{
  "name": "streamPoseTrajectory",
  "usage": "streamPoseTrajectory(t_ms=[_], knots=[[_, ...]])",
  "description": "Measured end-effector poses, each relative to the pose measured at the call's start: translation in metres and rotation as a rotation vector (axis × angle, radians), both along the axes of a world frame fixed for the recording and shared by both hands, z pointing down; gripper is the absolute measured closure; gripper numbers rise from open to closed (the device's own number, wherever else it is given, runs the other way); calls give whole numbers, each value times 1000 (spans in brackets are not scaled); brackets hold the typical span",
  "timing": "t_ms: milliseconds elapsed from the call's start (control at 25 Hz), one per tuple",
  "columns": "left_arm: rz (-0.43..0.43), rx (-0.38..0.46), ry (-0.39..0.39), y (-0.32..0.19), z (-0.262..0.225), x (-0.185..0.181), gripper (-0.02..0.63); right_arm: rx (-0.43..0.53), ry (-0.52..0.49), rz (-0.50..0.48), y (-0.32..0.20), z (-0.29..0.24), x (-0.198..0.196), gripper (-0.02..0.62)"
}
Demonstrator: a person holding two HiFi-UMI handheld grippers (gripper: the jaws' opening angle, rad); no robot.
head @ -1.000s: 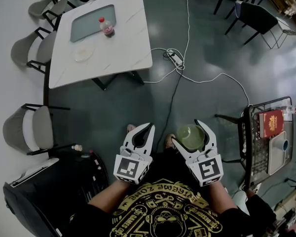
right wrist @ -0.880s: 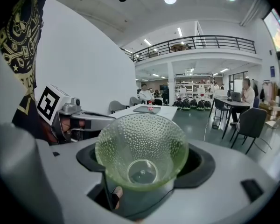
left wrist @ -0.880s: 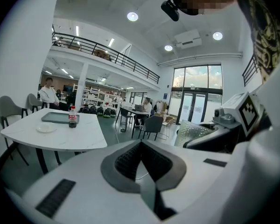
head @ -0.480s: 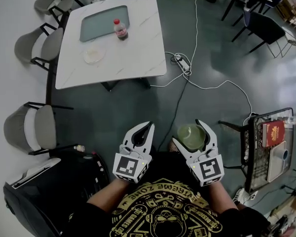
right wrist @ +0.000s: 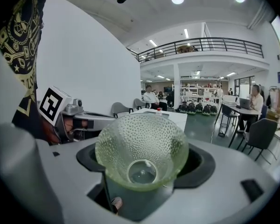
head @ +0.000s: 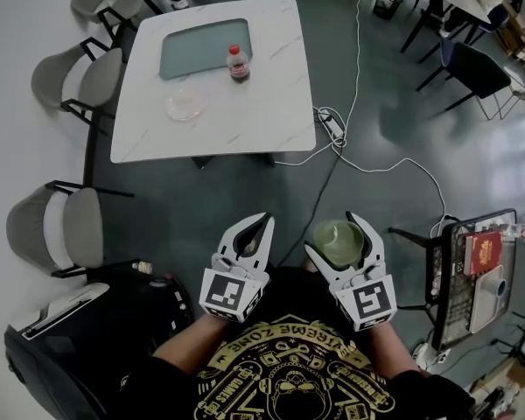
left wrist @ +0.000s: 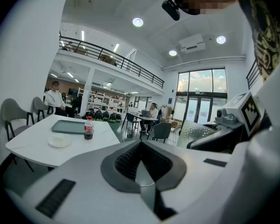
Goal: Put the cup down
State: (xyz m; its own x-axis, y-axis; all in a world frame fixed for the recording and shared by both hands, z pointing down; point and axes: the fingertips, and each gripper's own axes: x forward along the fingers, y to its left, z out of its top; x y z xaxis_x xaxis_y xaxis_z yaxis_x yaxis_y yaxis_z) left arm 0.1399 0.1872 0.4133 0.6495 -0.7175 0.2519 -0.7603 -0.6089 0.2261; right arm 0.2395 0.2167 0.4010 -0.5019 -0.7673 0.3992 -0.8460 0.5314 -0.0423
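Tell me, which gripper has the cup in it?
The right gripper. Its jaws are shut on the green cup. The left gripper has its jaws together with nothing between them.

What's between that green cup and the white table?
Between the cup and table, the head view shows only dark floor crossed by a white cable.

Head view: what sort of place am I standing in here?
Probably a large open workspace or office hall: a white table with grey chairs, a railed mezzanine, and a seated person near tall windows.
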Motion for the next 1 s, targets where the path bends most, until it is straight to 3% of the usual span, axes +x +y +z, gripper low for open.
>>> streamPoseTrajectory(t_ms=[520, 1000], knots=[[-24, 18, 29, -32, -6, -76, 611, 21, 33, -21, -35, -10, -78, 199], [-107, 27, 43, -40, -6, -159, 611, 56, 52, -73, -51, -16, -154, 199]])
